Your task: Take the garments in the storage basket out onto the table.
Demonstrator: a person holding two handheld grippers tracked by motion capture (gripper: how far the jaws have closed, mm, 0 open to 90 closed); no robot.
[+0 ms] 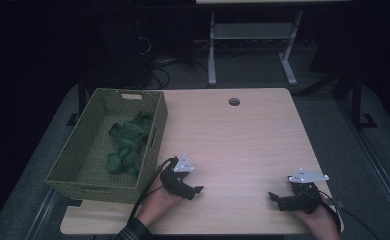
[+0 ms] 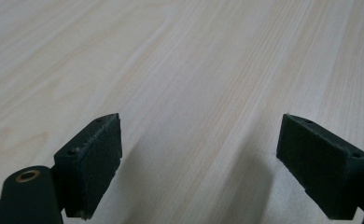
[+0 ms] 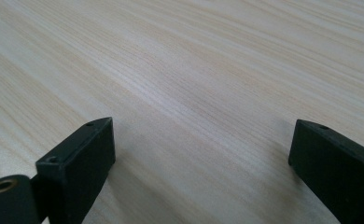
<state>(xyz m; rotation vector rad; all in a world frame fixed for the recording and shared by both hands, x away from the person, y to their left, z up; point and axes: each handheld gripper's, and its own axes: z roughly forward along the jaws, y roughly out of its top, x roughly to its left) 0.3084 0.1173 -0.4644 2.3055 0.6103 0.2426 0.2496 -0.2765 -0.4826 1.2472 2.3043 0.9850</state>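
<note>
Left gripper [image 2: 199, 154]: jaws spread wide over bare wood, nothing held; in the high view it [image 1: 195, 190] is seen near the table's near edge, just right of the basket.
Right gripper [image 3: 201, 163]: jaws likewise spread and empty; seen in the high view [image 1: 275, 199] at near right.
Table [image 1: 243, 135]: wood grain is shown close up by the gripper views.
Basket [image 1: 73, 155]: green woven, at the left side.
Green cloth [image 1: 128, 142]: crumpled inside the basket.

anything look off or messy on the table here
Nothing stands out. The green cloth lies crumpled inside the woven basket, which sits square at the table's left edge. Both the left gripper and right gripper are open over bare wood.
</note>
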